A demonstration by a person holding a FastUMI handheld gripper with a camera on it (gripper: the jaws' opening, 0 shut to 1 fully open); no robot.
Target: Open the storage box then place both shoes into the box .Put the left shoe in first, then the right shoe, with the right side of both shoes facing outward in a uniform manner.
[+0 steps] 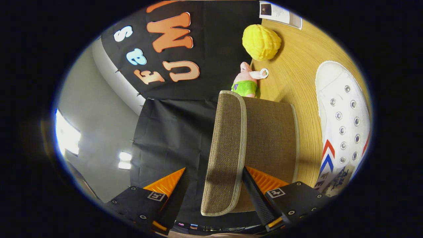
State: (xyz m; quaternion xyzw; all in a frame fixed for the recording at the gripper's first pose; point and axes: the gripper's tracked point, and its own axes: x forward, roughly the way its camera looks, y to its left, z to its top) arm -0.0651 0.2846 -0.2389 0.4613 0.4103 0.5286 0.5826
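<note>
The gripper [211, 185] has its jaws spread around the brown woven fabric lid [226, 148] of the storage box [271, 132], not clamping it. Opening looks underway; beyond, a white canvas shoe [343, 125] waits on the wooden surface [297, 76], none boxed.

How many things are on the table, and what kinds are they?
Storage boxes: 1, the brown fabric box, its lid between the open fingers of the gripper.
Shoes: 1, a white shoe beside the box.
Toys: 2, a yellow plush and a small pink figure in green beyond the box.
Papers: 1, a sheet at the table's far end.
Total: 5
</note>
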